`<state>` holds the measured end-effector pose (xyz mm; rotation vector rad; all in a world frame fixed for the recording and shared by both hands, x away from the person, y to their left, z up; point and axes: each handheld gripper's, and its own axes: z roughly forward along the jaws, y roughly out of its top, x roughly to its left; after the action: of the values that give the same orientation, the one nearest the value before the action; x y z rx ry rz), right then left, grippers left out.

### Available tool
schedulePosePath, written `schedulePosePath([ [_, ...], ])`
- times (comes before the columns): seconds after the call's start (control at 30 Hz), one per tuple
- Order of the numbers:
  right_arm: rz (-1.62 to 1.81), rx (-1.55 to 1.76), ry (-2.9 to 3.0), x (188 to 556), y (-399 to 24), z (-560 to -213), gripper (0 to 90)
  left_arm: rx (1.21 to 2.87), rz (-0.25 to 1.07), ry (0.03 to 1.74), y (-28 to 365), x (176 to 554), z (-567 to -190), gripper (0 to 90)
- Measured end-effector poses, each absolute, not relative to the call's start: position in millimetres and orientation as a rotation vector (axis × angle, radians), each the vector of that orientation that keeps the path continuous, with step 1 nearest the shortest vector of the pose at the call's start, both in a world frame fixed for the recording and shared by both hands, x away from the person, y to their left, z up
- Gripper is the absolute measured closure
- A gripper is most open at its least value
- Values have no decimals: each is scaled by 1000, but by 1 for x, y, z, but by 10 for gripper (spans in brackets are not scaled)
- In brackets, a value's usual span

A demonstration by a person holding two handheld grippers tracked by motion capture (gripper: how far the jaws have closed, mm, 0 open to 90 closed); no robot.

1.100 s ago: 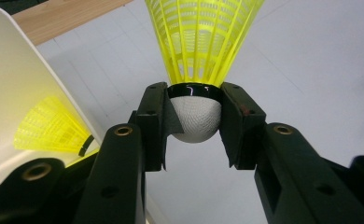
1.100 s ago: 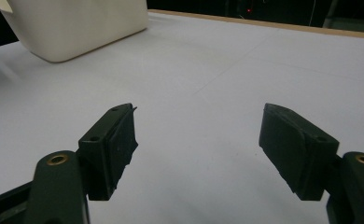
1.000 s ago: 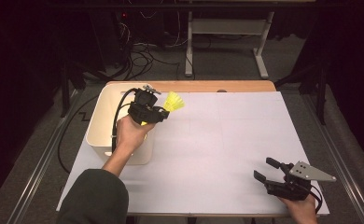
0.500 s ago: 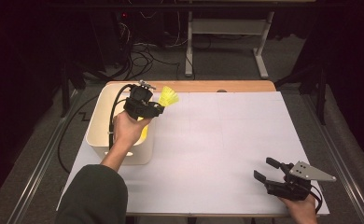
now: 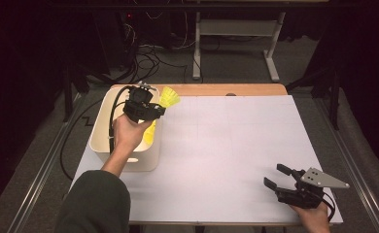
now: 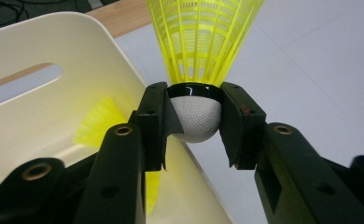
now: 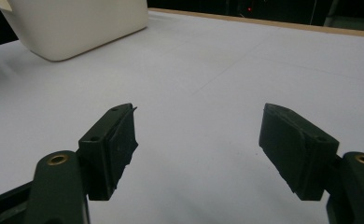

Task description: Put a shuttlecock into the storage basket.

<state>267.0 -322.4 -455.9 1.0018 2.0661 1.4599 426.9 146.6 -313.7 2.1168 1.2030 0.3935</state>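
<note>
left gripper (image 6: 195,126): i pinch the yellow shuttlecock (image 6: 203,42) by its cork, above the cream bin's (image 5: 100,131) rim at 10 o'clock.
right gripper (image 7: 199,140): spread, nothing between, at 5 o'clock.

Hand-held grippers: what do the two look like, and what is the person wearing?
Both are black. The left hand-held gripper trails a black cable. The right hand-held gripper carries a grey three-cornered plate on top. Brass-coloured rings sit in the jaw arms. The left arm wears a dark green sleeve.

Two yellow shuttlecocks (image 6: 203,42) (image 6: 96,123), one white bin (image 5: 100,141)
</note>
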Motion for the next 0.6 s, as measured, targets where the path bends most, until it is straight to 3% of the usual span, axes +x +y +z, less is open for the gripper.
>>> schedulePosePath([
  [0.6,1453,996,2071,267,-322,-456,278,2096,441,1259,166,428,-311,646],
])
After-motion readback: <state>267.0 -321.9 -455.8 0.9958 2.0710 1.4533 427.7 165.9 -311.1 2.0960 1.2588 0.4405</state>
